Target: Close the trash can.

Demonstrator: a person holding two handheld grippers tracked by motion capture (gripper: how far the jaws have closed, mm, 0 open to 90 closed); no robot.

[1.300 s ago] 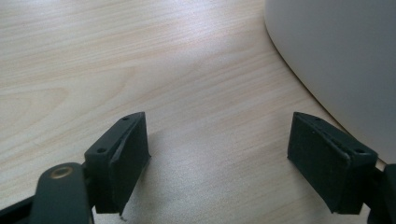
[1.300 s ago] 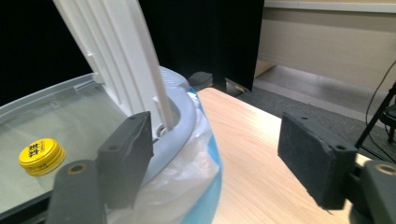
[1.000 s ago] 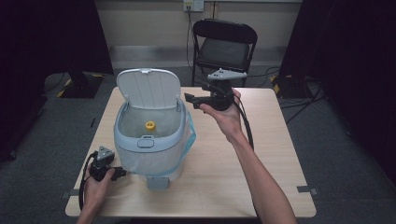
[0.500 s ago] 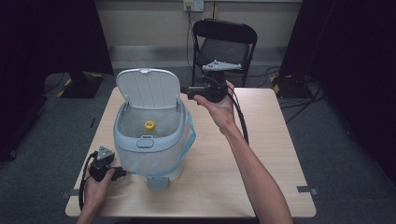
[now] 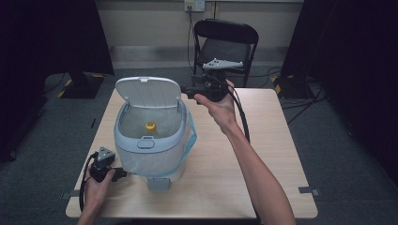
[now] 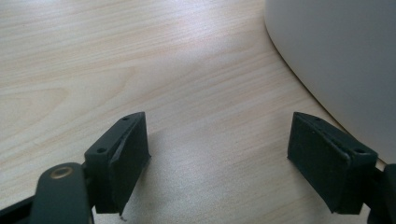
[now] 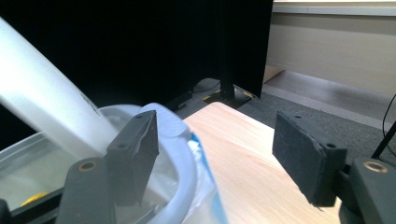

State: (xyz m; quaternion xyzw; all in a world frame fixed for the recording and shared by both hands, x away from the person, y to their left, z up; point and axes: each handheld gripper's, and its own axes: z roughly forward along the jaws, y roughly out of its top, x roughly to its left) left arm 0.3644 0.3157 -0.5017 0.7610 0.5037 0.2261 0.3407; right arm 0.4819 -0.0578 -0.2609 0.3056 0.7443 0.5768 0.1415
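Note:
A pale grey-blue pedal bin (image 5: 141,157) stands on the left half of the wooden table (image 5: 263,154), its lid (image 5: 148,91) tipped up and back. A small yellow thing (image 5: 150,126) lies at its bottom. My right gripper (image 5: 186,91) hovers level at the lid's right edge. Its jaws have just been closing but stand open, with nothing pressed between them. In the right gripper view (image 7: 215,140) the bin's rim (image 7: 180,149) and lid (image 7: 42,112) lie just beyond the left jaw. My left gripper (image 5: 123,174) rests open on the table beside the bin's wall (image 6: 345,60).
A blue bag liner (image 5: 190,140) hangs over the bin's right side, and its pedal (image 5: 159,183) sticks out in front. A black folding chair (image 5: 225,44) stands behind the table. Dark curtains and a floor stand (image 5: 82,84) flank the table. Bare tabletop lies to the right.
My right gripper has edged slightly up and left toward the lid's right edge, and its jaws have narrowed a little. The left hand and the bin have not moved.

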